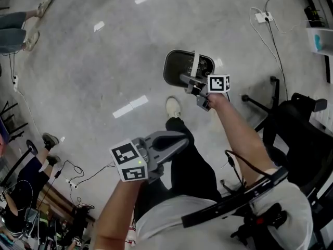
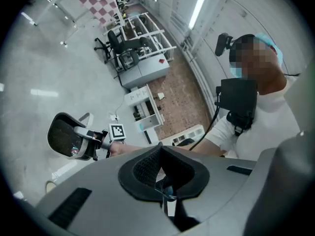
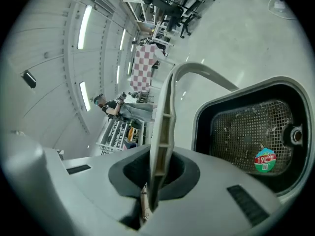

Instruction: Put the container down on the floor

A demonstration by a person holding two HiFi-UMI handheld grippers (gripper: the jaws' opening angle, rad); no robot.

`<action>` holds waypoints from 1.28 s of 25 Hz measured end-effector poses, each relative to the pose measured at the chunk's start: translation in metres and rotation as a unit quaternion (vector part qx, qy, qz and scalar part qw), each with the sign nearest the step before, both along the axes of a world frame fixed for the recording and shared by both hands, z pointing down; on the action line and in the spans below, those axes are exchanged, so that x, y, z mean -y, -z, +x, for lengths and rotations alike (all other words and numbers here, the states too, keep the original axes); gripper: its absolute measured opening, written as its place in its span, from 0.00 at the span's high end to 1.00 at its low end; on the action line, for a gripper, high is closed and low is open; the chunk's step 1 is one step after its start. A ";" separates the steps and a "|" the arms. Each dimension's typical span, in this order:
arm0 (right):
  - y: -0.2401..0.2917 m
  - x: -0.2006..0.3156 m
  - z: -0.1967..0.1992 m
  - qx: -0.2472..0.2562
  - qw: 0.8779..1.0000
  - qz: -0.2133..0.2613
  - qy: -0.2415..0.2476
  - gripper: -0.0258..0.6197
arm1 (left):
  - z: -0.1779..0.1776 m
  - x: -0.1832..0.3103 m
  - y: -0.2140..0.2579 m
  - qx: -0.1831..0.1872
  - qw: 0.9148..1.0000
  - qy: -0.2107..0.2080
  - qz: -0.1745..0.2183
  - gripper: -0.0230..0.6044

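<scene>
Right tool [image 3: 155, 176]: pressed together on the pale bail handle [image 3: 165, 117] of the container [image 3: 251, 132]. The handle strip stands edge-on between the jaws, which gives a firm pinch across its thin side. This is the only hold on the load.

Container: a dark bin with a grey rim and a mesh-lined inside. In the head view the container [image 1: 179, 66] sits out ahead of my right arm, beyond my shoe [image 1: 173, 107]. Its open mouth is turned toward my head and toward the right gripper view, so I judge it hangs tilted from the handle and is not yet seated on the concrete surface [image 1: 93, 72]. How near it is to the surface I cannot tell. The left gripper view shows the same container [image 2: 66, 136] carried at the end of the right arm, with grey surface behind it.

Left tool [image 2: 165, 173]: jaws closed on each other with nothing held. It is parked low beside my thigh, apart from the container — I judge it is kept clear because a single-handle carry needs only one hold.

Writing: a round red-and-teal sticker [image 3: 265, 160] on the mesh inside the container reads "19L"; the smaller print and code below it are not legible. The marker cube [image 1: 219, 83] on the right tool carries square black-and-white patterns and no text.
</scene>
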State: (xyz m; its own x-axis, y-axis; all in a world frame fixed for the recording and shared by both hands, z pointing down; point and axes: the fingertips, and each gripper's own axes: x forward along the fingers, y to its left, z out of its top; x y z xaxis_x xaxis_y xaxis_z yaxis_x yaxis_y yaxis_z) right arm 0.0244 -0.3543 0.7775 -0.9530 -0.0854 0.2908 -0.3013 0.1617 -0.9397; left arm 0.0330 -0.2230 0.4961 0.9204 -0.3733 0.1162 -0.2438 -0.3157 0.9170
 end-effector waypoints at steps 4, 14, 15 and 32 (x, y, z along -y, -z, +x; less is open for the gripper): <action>-0.053 0.028 0.004 0.006 1.000 -0.015 -0.009 0.93 | 0.003 0.023 -0.047 0.014 1.000 0.000 -0.009 0.95; -0.134 0.073 0.004 0.028 0.999 -0.022 -0.039 0.93 | 0.006 0.043 -0.119 0.012 0.999 -0.010 -0.037 0.95; -0.130 0.074 -0.001 0.045 0.998 -0.023 -0.041 0.93 | 0.006 0.045 -0.122 0.012 0.999 -0.009 -0.037 0.95; -0.126 0.075 0.008 0.063 0.996 -0.013 -0.058 0.77 | 0.015 0.038 -0.122 -0.003 0.999 -0.013 -0.045 0.95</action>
State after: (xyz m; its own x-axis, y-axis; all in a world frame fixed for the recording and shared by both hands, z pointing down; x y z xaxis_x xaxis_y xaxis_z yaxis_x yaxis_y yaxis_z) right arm 0.0324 -0.4292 0.9039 -0.9660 -0.1914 0.1737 -0.1965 0.1071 -0.9746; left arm 0.0479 -0.2609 0.6180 0.9306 -0.3370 0.1427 -0.2307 -0.2375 0.9436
